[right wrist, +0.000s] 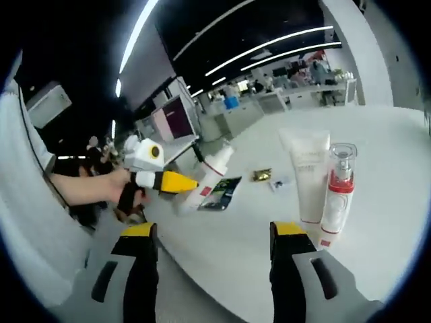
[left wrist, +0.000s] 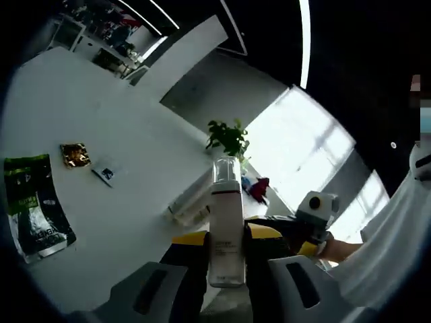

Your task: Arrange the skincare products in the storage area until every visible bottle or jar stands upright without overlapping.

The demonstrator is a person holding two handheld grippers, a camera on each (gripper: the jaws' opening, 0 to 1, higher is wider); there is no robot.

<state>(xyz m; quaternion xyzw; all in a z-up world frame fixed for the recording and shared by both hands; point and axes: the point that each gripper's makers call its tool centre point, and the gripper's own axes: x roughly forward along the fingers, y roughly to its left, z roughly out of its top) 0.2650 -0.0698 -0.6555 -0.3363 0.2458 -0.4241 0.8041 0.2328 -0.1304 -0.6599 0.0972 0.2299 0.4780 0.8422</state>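
My left gripper [left wrist: 225, 272] is shut on a white pump bottle [left wrist: 225, 229] with a clear cap and a dark red band. In the right gripper view the same bottle [right wrist: 207, 173] hangs tilted in the left gripper [right wrist: 183, 183] above the white table's near edge. My right gripper [right wrist: 214, 259] is open over the table, nothing between its jaws. A white tube [right wrist: 308, 176] stands upright ahead and to its right. Touching or just beside the tube stands a clear bottle with a red collar [right wrist: 339, 195].
On the white table [right wrist: 377, 155] lie a green sachet [right wrist: 222, 192], a small gold packet [right wrist: 262, 175] and a small card [right wrist: 278, 183]. A potted plant [left wrist: 229, 138] stands further back. A person's hand [right wrist: 94, 188] holds the left gripper. Desks and monitors lie beyond.
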